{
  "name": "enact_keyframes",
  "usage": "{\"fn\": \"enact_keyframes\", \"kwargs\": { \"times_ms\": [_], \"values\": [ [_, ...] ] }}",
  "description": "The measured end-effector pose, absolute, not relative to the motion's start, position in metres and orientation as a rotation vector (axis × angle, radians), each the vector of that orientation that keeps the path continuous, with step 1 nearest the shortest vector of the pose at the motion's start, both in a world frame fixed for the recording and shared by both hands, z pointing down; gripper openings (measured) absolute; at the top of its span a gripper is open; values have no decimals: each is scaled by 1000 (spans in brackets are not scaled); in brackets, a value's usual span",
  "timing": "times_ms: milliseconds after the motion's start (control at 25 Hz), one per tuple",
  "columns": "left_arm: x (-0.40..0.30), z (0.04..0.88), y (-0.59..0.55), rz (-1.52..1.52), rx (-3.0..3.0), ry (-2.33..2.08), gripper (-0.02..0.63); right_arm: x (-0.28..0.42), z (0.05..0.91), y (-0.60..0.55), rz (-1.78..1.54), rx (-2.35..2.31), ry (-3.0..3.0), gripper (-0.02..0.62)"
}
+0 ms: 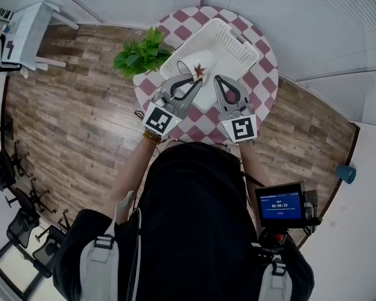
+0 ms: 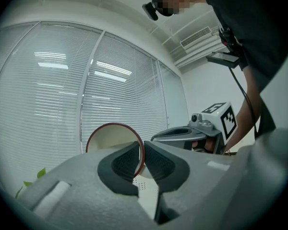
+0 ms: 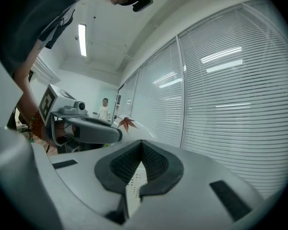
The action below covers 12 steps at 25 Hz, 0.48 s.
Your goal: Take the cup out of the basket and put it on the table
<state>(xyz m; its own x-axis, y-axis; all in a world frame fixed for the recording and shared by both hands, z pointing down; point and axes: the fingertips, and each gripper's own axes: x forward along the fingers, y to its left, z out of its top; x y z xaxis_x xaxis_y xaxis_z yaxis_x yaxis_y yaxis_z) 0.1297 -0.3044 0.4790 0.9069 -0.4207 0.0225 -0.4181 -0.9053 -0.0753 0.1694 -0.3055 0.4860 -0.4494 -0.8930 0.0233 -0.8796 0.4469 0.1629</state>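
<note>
— Left claw?
— My left gripper point(image 2: 143, 150) is clamped on the red rim of the cup point(image 2: 113, 138), mouth turned toward me.
— Cup's place?
— Tilted over the near end of the basket point(image 1: 229, 39), which runs to 1 o'clock on the checkered table point(image 1: 266, 74). Touching the basket or not: can't tell.
— Right claw?
— My right gripper point(image 3: 141, 147), at 3 o'clock: jaws together, nothing between. Plant point(image 1: 138, 54) at 10 o'clock.

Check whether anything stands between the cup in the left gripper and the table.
Only the white perforated plastic basket: the red-rimmed white cup, pinched at its rim by the left gripper, hangs over it, so its wall lies before the red-and-white checkered table.
</note>
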Motion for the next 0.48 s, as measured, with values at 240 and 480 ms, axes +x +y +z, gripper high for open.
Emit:
{"fn": "enact_keyframes", "kwargs": {
  "times_ms": [240,480],
  "values": [
    [116,493,-295,-88,-3029,697,35,154,495,-290,-170,1504,-2605,8],
    [111,509,-285,-117,-3057,712,35,139,508,-279,-106,1442,-2618,8]
  ]
}}
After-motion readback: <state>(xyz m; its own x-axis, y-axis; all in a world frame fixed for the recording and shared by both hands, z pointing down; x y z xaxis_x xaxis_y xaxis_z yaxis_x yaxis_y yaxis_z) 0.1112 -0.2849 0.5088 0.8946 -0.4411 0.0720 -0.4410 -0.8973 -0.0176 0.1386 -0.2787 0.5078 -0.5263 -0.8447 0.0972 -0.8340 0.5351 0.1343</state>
